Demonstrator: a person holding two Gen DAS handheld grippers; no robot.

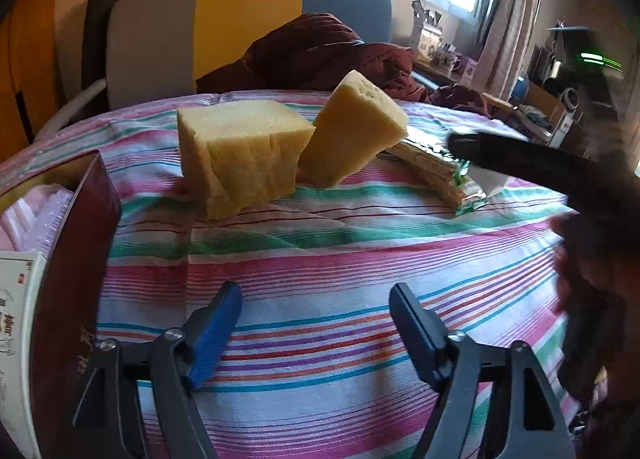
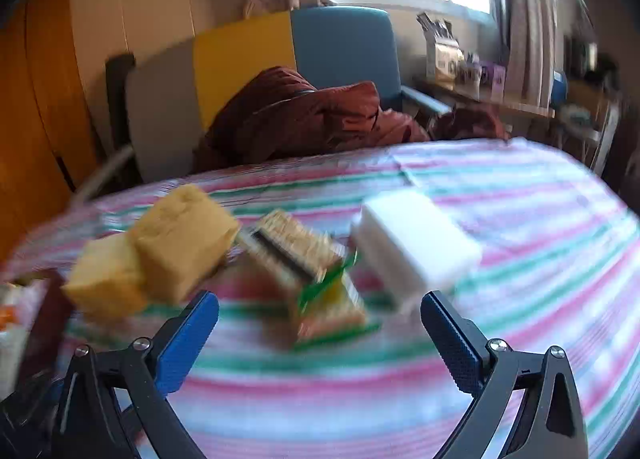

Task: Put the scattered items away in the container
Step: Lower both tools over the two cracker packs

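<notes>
Two yellow sponge blocks lie on the striped bed: one upright, the other tilted against it and resting on a wafer packet. In the right wrist view the sponges, the wafer packet and a white block lie side by side, blurred. A dark red box, the container, stands at the left with a pink pack inside. My left gripper is open and empty, short of the sponges. My right gripper is open and empty, just before the packet; it also shows in the left wrist view.
The striped bedcover spans both views. A white carton sits beside the box at far left. A maroon quilt and a headboard lie behind. A cluttered desk stands at the right.
</notes>
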